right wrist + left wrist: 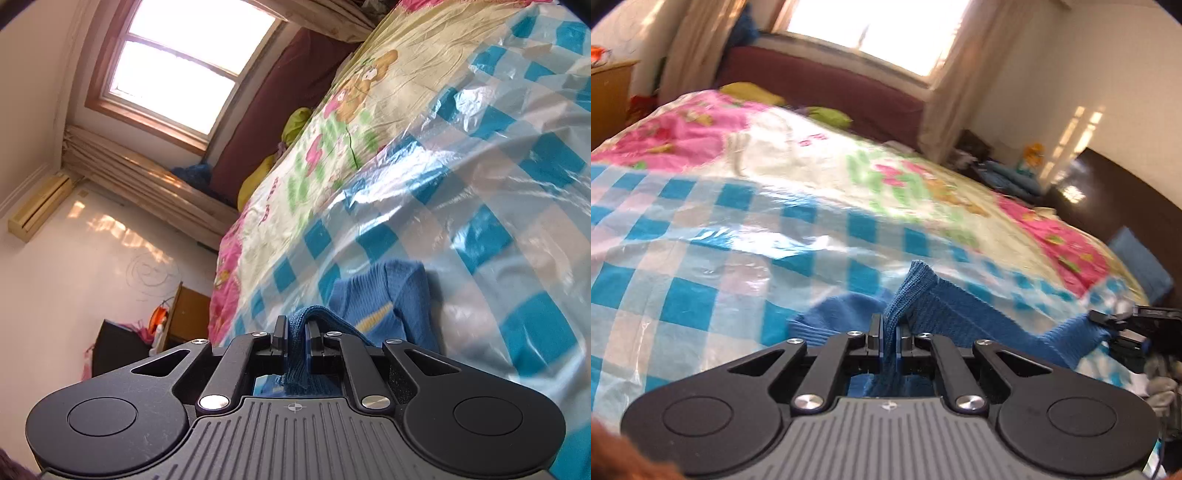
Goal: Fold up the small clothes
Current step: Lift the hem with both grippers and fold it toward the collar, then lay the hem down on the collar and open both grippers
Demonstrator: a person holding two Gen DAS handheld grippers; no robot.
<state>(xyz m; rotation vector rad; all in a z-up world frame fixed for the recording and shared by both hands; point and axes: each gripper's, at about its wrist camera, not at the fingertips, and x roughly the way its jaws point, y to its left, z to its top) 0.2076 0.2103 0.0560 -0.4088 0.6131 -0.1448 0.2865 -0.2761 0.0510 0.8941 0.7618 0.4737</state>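
**Both grippers pinch the blue knit**

Left gripper (889, 325) has its jaws pressed together on a raised fold of the blue knitted garment (960, 310), which stretches rightward across the plastic-covered checked sheet (701, 258) to the right gripper (1108, 319), seen at the frame's right edge. In its own view, the right gripper (295, 328) is likewise clamped on a bunched edge of the same garment (384, 306), whose body, with a yellow stripe, lies on the sheet just beyond the fingers.

The knit looks soft, light and stretchy, so it will likely sag and drape between the two grips rather than hold a shape. The glossy plastic under it (crinkled, probably slick) may let it slide. Edges or corners seem the best places to hold, kept taut so the fold lands flat.
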